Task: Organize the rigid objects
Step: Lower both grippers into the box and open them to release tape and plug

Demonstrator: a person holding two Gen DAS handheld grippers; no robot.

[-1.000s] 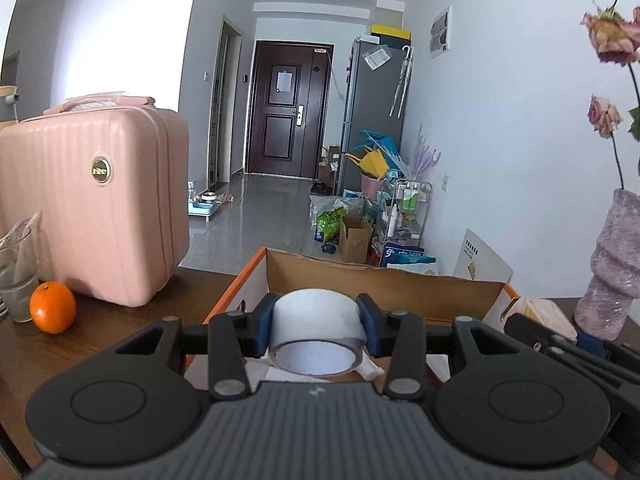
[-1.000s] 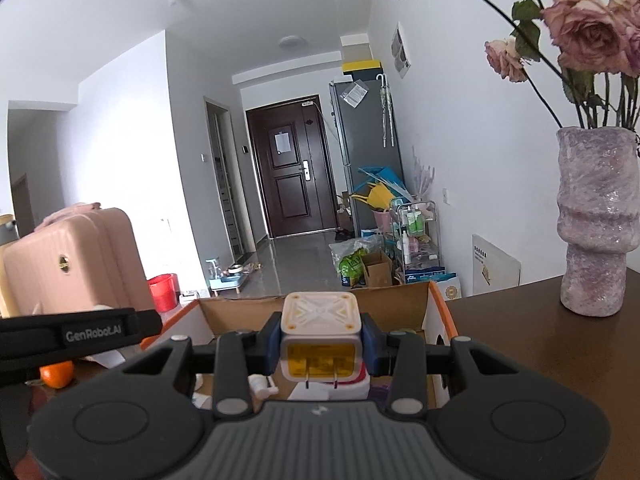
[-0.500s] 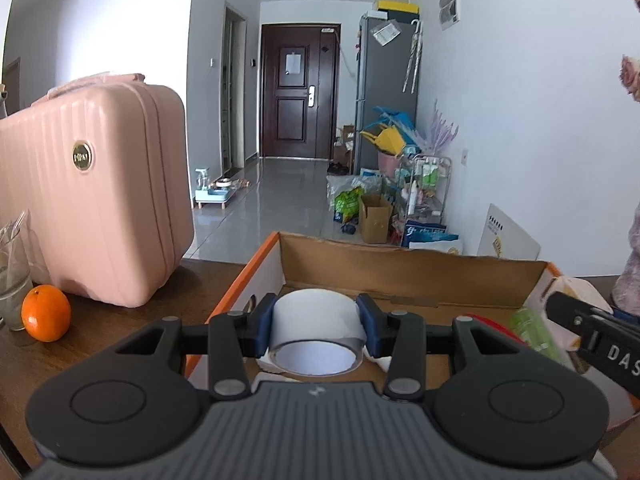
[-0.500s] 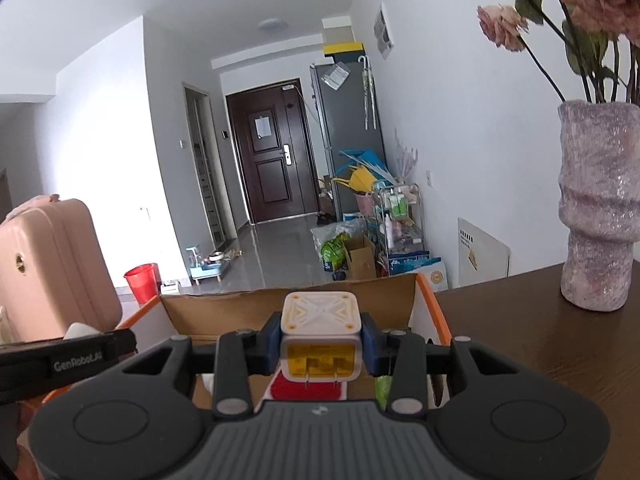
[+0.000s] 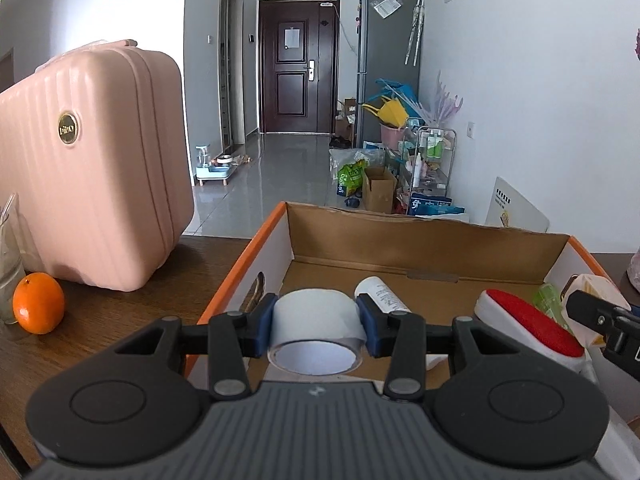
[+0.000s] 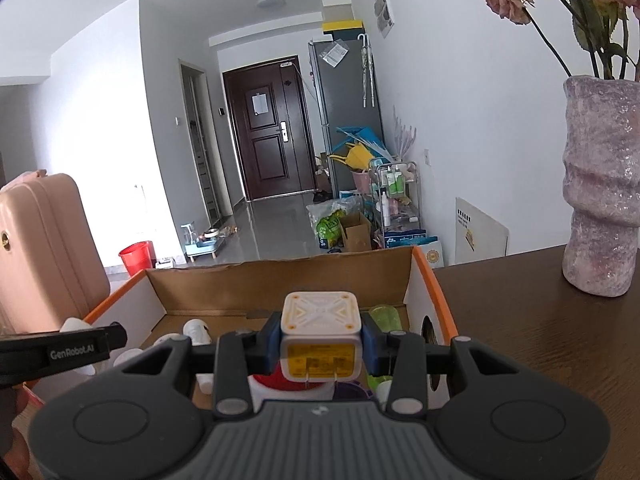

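Left hand-held gripper (image 5: 316,330) is clamped on a white tape roll (image 5: 314,330), pads pressed on both sides of it, core facing the camera. Right hand-held gripper (image 6: 320,346) is clamped on a white cube charger (image 6: 319,334), yellow-labelled face with prongs turned toward the camera.

Both loads are held over the near end of the cardboard box (image 5: 420,240) with the orange rim, which is set on the dark wood counter (image 6: 540,340). Neither is released yet, as judged from the pads.

Already lying in the box: a white tube (image 5: 380,292) just beyond the tape roll, a red-and-white oval item (image 5: 528,326) toward the box's right side, a green bottle (image 5: 550,300) near the right wall.

Risks, as judged:
- Tape roll is gripped across its curved wall. If it is dropped on its side, it could roll into the white tube or up against the box wall.
- The right gripper's tip is seen close beside the box's right wall in the left view. With both tools over the same box, a clash is possible if they are lowered together.
- Charger prongs could be snagged or bent if it is set down on the red-and-white item below it.
- Outside the box, a pink suitcase (image 5: 92,160) and an orange (image 5: 38,308) are kept well to its left, a vase (image 6: 600,184) to its right; a wide swing out could knock the vase.
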